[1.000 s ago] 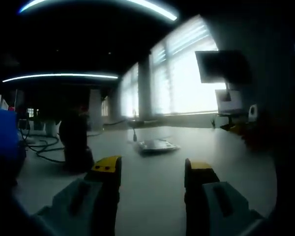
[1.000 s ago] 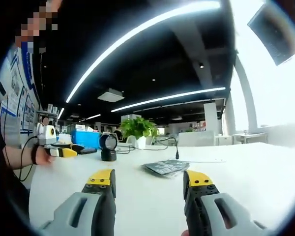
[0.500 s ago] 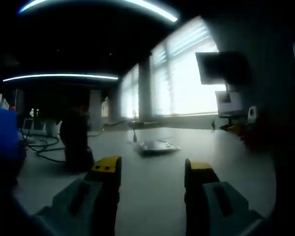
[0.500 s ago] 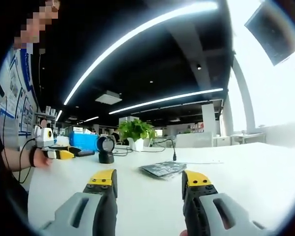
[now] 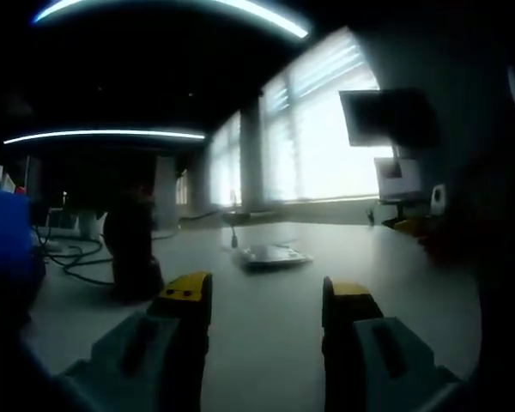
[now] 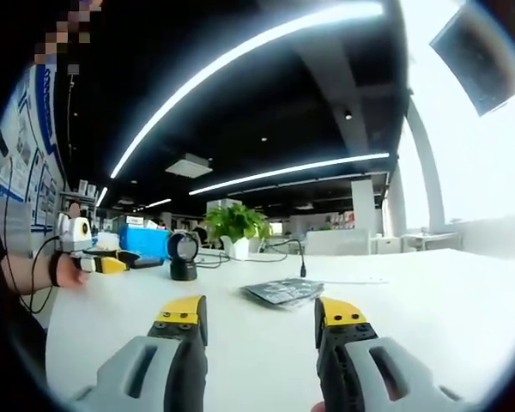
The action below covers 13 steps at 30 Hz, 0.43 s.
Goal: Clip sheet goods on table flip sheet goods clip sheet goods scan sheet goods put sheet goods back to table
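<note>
**Approaching the sheet goods for the first clip**

Starting at the right gripper [image 6: 262,316]: its two yellow-tipped jaws stand wide apart with nothing between them, raised low over the white table [image 6: 429,300]. The left gripper [image 5: 266,296] is in the same condition, jaws spread and empty. In the right gripper view, the left gripper also appears at the far left, held in the person's hand [image 6: 69,268] close to the table edge.

The sheet goods [image 6: 283,292] lie flat on the table, ahead of the right gripper and roughly in line with the gap between its jaws, but well apart from the tips. In the left gripper view the same item [image 5: 273,254] lies ahead and slightly left of centre, beside a thin upright stalk [image 5: 234,230]. It appears to be a dark printed packet; finer detail cannot be made out.

A black barcode scanner on a stand [image 6: 183,254] sits beyond, left of the packet, with a blue box [image 6: 146,240] and a potted plant [image 6: 237,225] behind it.

Judged step: the first clip, not yet begun. Recommended procedure:

1. Lower the gripper nearly level with the table surface.
2. Advance toward the packet's near edge so one jaw passes above and one below.
3. Take only the edge; a thin, flat item is likely to slide ahead if pushed.
4. Keep clear of the stalk and cables.
</note>
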Available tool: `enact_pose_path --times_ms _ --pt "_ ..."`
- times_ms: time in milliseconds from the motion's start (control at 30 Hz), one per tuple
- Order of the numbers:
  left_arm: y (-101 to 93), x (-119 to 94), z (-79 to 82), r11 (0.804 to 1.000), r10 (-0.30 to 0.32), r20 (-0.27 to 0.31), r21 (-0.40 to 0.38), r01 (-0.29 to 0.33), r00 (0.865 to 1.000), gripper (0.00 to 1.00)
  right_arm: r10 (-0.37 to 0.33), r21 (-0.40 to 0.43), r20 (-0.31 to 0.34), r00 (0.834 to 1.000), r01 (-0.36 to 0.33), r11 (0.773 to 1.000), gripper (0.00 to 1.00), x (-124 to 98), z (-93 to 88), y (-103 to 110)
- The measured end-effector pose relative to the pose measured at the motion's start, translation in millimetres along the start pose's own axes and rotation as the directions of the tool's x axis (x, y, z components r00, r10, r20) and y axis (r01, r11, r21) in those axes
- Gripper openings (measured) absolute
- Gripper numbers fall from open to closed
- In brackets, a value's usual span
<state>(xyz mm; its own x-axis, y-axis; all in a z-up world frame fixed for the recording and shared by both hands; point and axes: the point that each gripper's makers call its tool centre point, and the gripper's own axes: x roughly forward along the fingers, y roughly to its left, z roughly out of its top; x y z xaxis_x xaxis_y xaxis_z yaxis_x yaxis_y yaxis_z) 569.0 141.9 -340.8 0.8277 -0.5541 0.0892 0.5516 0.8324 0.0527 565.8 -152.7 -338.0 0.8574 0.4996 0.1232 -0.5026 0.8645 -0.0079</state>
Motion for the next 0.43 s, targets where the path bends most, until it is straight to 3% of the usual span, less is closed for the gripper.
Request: enact_pose_path --times_ms 433 --pt "-0.5 2.2 -4.4 1.000 -0.007 -0.019 -0.018 0.007 1.000 0.44 0.001 0.003 0.002 1.000 -0.001 1.000 0.44 -0.1 1.5 1.1"
